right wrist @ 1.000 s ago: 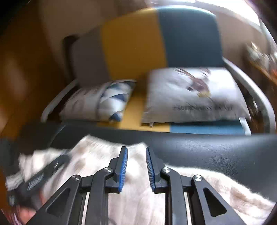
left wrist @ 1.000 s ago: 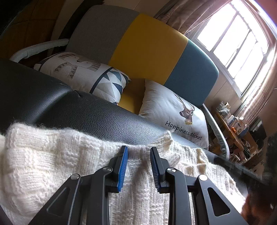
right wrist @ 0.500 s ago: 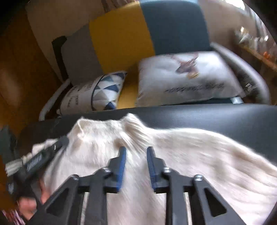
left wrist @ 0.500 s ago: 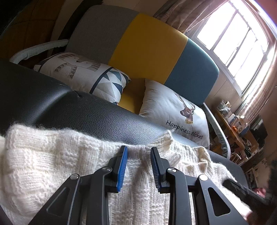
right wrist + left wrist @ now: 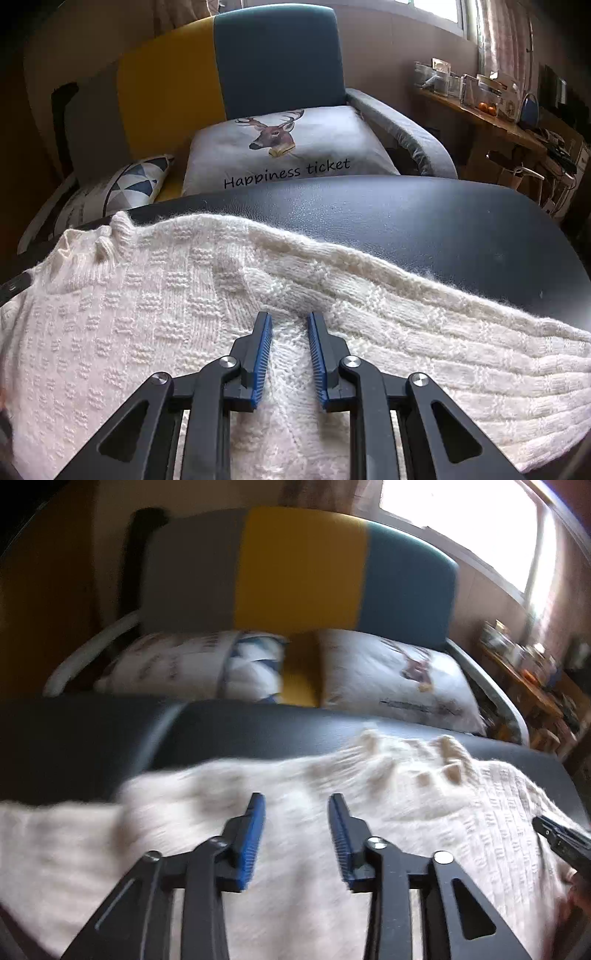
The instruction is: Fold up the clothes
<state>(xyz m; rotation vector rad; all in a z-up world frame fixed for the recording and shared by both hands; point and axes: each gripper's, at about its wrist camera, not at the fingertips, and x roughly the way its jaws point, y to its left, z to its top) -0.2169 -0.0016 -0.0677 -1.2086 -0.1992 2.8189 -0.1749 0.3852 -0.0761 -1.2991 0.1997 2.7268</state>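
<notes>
A cream knitted sweater [image 5: 155, 302] lies spread on a black leather surface [image 5: 406, 229]; it also shows, blurred, in the left wrist view [image 5: 424, 797]. My right gripper [image 5: 290, 321] is open, its blue-padded fingers low over the sweater near the sleeve seam, with knit between the tips. My left gripper [image 5: 297, 801] is open over the sweater's middle, holding nothing. The tip of the right gripper [image 5: 557, 836] shows at the right edge of the left wrist view.
Behind the black surface stands a grey, yellow and teal sofa [image 5: 273, 62] with a deer cushion [image 5: 284, 147] and a triangle-pattern cushion [image 5: 122, 184]. A cluttered wooden shelf [image 5: 491, 107] runs along the right wall under a window.
My left gripper has swung right and opened wider; its view is now motion-blurred. My right gripper has moved right along the sweater toward the sleeve and come lower over the knit.
</notes>
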